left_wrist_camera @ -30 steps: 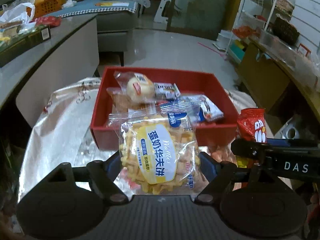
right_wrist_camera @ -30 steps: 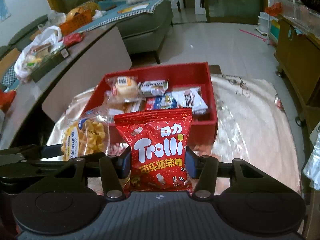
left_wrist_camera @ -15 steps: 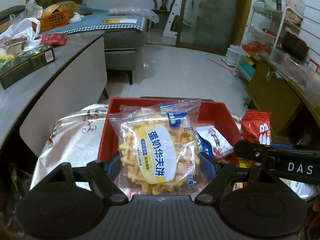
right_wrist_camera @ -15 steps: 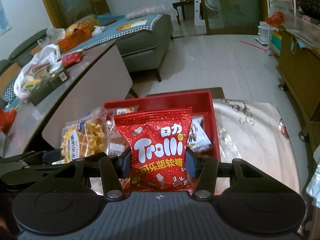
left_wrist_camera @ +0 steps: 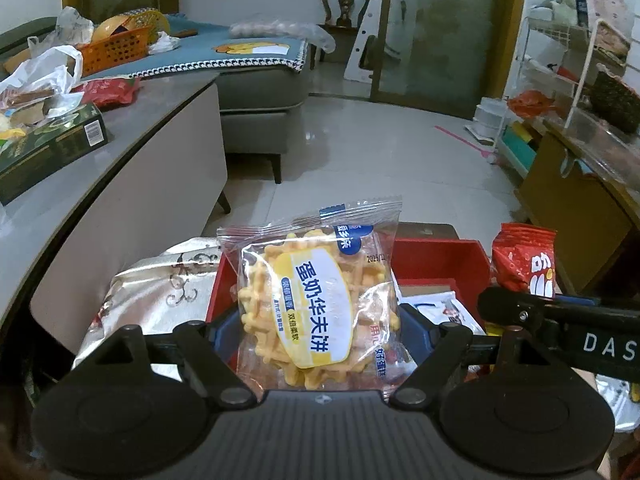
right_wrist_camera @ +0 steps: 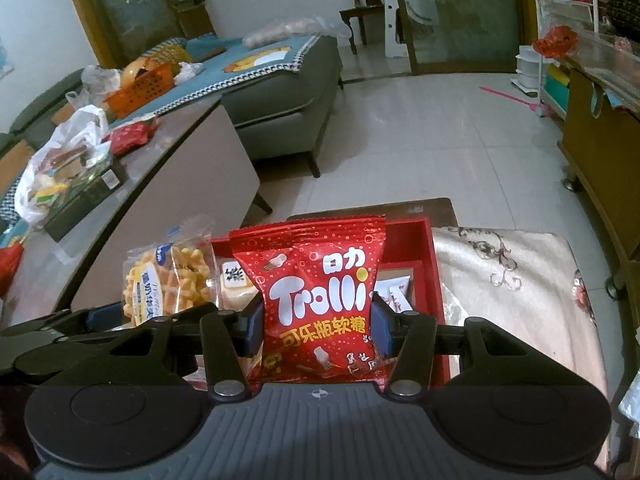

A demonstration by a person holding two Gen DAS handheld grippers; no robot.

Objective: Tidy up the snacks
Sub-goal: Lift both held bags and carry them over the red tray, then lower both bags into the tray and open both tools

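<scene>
Left wrist view: left gripper (left_wrist_camera: 318, 316) fingers clamped on waffle biscuit packet (left_wrist_camera: 316, 300), held upright above near edge of red tray (left_wrist_camera: 440, 258). Right wrist view: right gripper (right_wrist_camera: 318, 320) fingers clamped on Trolli gummy bag (right_wrist_camera: 316, 300), likewise above near edge of red tray (right_wrist_camera: 434, 280). Risks judged: slippery film sliding from pads; packets colliding beside each other above tray; release short of tray wall, landing on cloth-covered worktop (right_wrist_camera: 520, 280); crushing brittle waffles.

Black claw (left_wrist_camera: 316, 320) — blue pads (left_wrist_camera: 218, 330), silver screws, "DAS" lettering.
</scene>
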